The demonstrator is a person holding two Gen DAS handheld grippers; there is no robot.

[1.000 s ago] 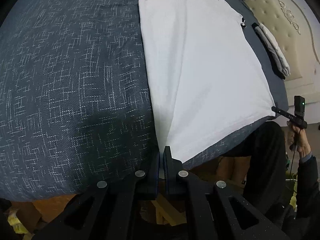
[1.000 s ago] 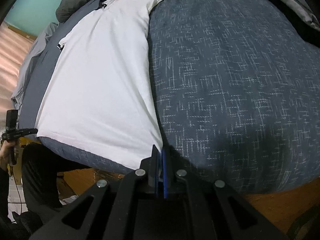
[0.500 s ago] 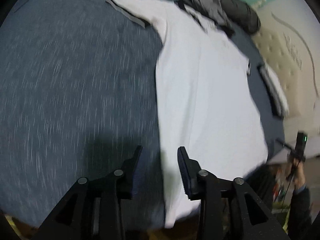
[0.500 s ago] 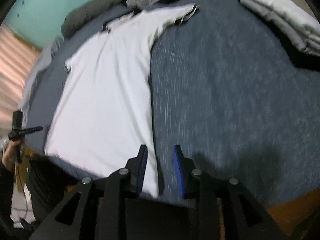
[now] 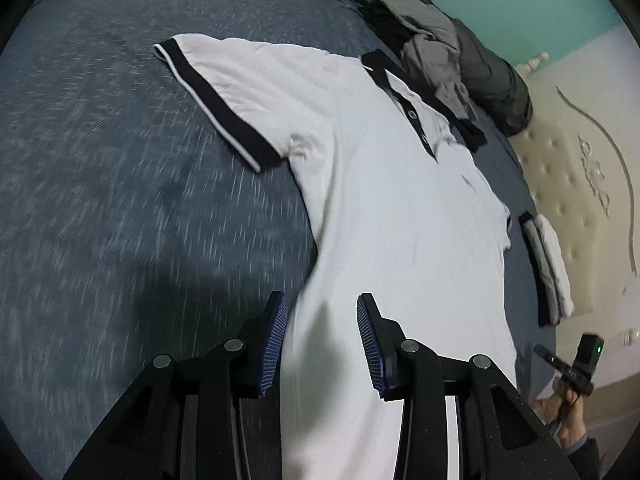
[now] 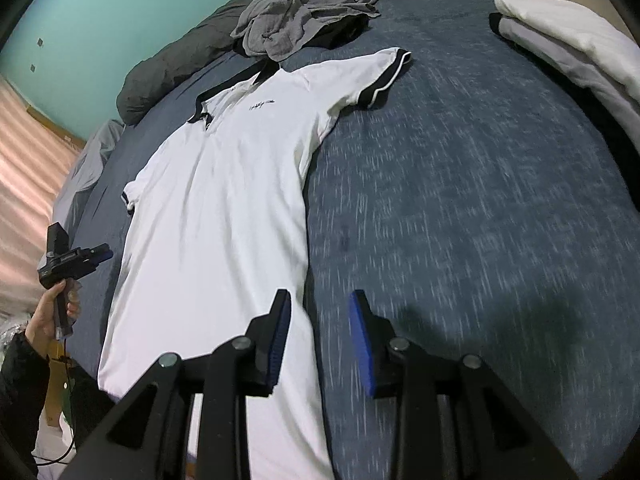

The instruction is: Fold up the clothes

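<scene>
A white polo shirt with black collar and sleeve bands lies face up, spread flat on the dark blue bed. My left gripper hovers open above the shirt's side edge below the sleeve, with nothing between its pads. In the right wrist view the shirt runs from the collar at the far end toward me. My right gripper is open over its other side edge, half over shirt and half over the bed cover. Each view also shows the other gripper in a hand off to the side.
A crumpled grey garment and a dark rolled duvet lie beyond the collar. A folded stack of white and grey clothes sits by the padded headboard. The bed's near edge runs below the hem.
Both grippers were shut on the shirt's hem corners a second ago. They have let go, opened, and moved up along the shirt's sides toward the sleeves.
</scene>
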